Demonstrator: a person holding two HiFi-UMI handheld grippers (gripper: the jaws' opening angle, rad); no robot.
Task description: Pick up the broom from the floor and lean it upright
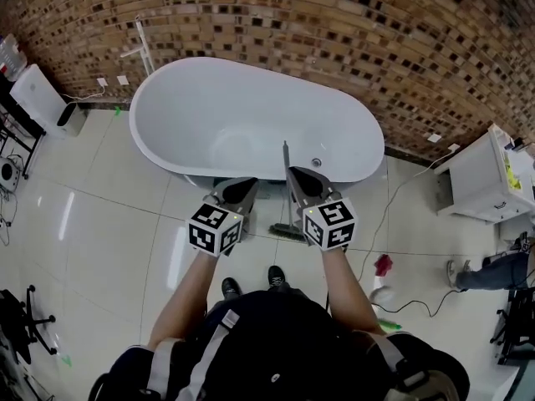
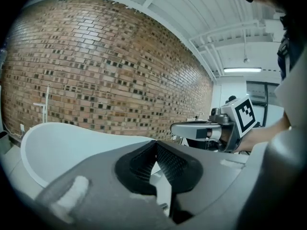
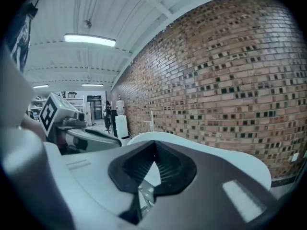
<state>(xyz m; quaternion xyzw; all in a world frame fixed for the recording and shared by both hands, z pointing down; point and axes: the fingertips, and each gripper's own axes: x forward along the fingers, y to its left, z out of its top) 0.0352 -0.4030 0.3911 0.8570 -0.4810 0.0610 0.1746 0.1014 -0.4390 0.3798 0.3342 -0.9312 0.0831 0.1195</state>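
Note:
The broom stands upright against the near side of the white bathtub [image 1: 167, 98]. Its thin dark handle [image 1: 286, 182] rises between my two grippers and its brush head [image 1: 288, 232] rests on the tiled floor. My right gripper [image 1: 294, 174] is just right of the handle, with its jaws closed tip to tip and nothing between them [image 3: 154, 143]. My left gripper [image 1: 249, 182] hangs to the left of the handle, also shut and empty [image 2: 156, 143]. Both point toward the bathtub [image 2: 57, 147] and the brick wall. Neither gripper view shows the broom.
A freestanding faucet [image 1: 144, 44] stands at the tub's far left end. A white appliance [image 1: 46, 98] sits at the left wall and a white cabinet [image 1: 481, 178] at the right. A red cloth [image 1: 383, 265], a cable [image 1: 401, 215] and another person's shoe [image 1: 456, 272] lie on the floor at right.

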